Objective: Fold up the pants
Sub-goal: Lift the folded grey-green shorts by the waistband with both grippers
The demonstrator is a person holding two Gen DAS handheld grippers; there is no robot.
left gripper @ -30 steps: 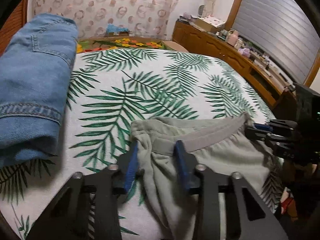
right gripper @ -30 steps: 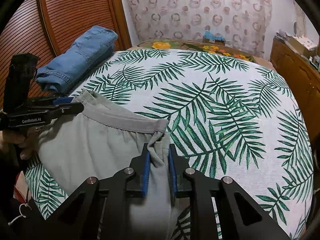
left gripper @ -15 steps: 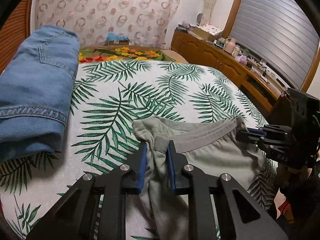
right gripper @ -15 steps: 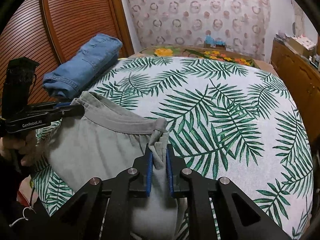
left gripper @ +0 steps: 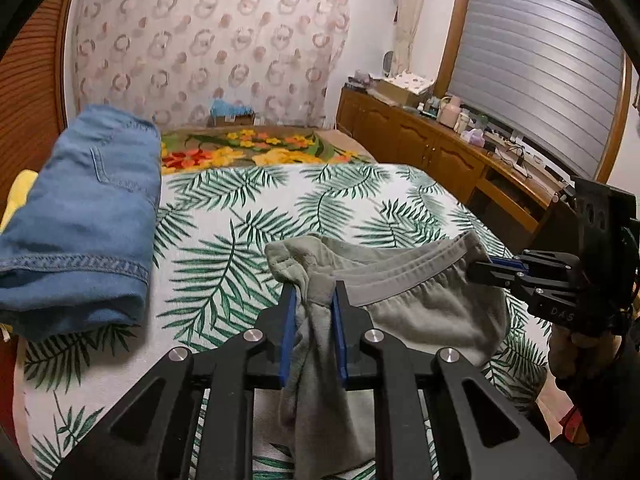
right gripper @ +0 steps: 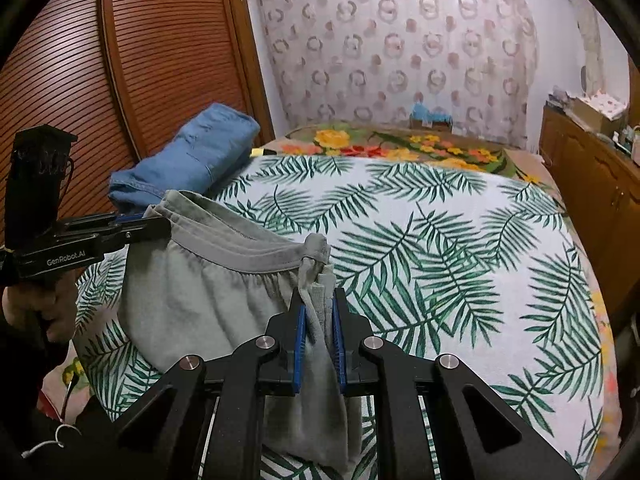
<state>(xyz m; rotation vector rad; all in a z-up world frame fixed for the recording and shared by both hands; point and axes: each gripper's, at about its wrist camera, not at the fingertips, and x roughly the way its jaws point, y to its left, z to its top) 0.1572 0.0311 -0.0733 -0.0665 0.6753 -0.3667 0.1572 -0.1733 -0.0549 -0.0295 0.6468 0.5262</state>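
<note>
Grey pants (left gripper: 420, 308) with a darker grey waistband hang lifted over the near edge of the bed (left gripper: 224, 216). In the left wrist view my left gripper (left gripper: 314, 292) is shut on a bunched corner of the waistband, and cloth hangs down between its blue pads. The right gripper (left gripper: 480, 268) pinches the other waistband corner at the right. In the right wrist view the right gripper (right gripper: 318, 300) is shut on its bunched corner of the pants (right gripper: 208, 296), while the left gripper (right gripper: 160, 222), held by a hand, holds the far corner. The waistband stretches between them.
Folded blue jeans (left gripper: 88, 216) lie at the bed's left side, next to a slatted wooden door (right gripper: 168, 60). The palm-leaf bedcover (right gripper: 440, 260) spreads beyond the pants, with a flowered blanket (left gripper: 256, 150) farther back. A wooden cabinet (left gripper: 440, 152) with clutter runs along the right.
The left jaws closed from open around the waistband to pinching it. Both grippers rose, lifting the waistband off the bedcover, and the pants now hang between them.
</note>
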